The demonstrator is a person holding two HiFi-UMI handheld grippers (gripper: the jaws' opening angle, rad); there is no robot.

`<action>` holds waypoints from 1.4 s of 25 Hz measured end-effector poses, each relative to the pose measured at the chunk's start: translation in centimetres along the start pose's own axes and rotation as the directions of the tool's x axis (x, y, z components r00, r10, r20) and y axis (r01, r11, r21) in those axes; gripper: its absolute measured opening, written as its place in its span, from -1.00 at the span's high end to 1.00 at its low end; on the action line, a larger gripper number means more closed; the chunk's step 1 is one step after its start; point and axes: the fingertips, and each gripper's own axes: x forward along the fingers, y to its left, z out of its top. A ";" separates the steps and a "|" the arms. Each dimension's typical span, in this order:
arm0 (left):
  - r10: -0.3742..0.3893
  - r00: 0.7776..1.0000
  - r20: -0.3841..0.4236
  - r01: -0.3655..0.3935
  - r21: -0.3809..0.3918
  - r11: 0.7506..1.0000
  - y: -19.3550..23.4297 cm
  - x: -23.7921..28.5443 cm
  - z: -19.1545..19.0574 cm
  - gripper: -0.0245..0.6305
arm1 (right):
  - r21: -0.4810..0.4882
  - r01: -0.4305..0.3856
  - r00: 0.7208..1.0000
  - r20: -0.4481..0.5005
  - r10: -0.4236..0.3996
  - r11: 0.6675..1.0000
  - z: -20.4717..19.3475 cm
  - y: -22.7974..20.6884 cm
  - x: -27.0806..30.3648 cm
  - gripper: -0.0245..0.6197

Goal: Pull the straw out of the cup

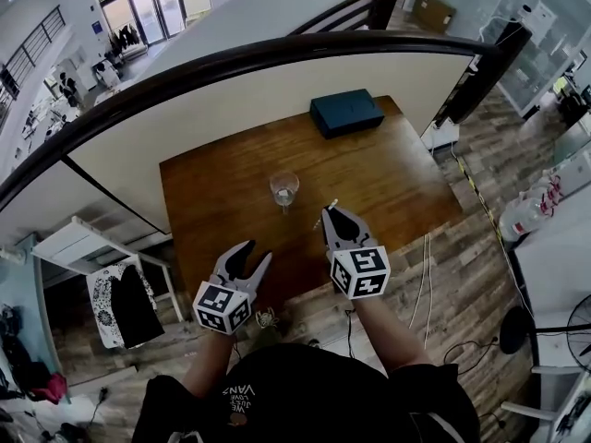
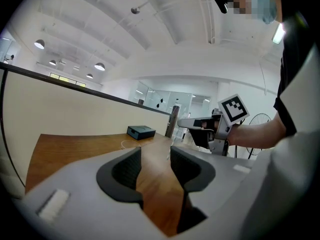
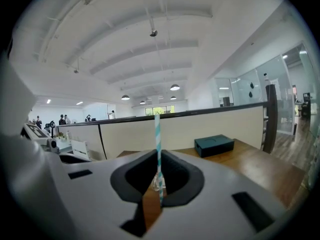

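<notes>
Right gripper [image 3: 159, 185] clamped on the striped straw [image 3: 157, 144], held upright, apart from the cup [image 1: 283, 190] on the table [image 1: 208, 201]; left gripper [image 1: 259, 250] spread apart, empty; pulling apparently done; at most setting the straw down left.

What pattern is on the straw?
The straw has teal-and-white stripes, clearest in the right gripper view.

Black shirt [image 1: 305, 400], grey left gripper [image 1: 258, 251] and right gripper [image 1: 330, 212]
</notes>
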 end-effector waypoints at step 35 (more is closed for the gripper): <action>0.051 0.997 0.056 -0.053 0.025 0.998 -15.1 -7.4 -5.1 0.45 | 0.040 -0.050 0.996 -0.072 0.052 0.998 -9.6 2.7 -19.2 0.83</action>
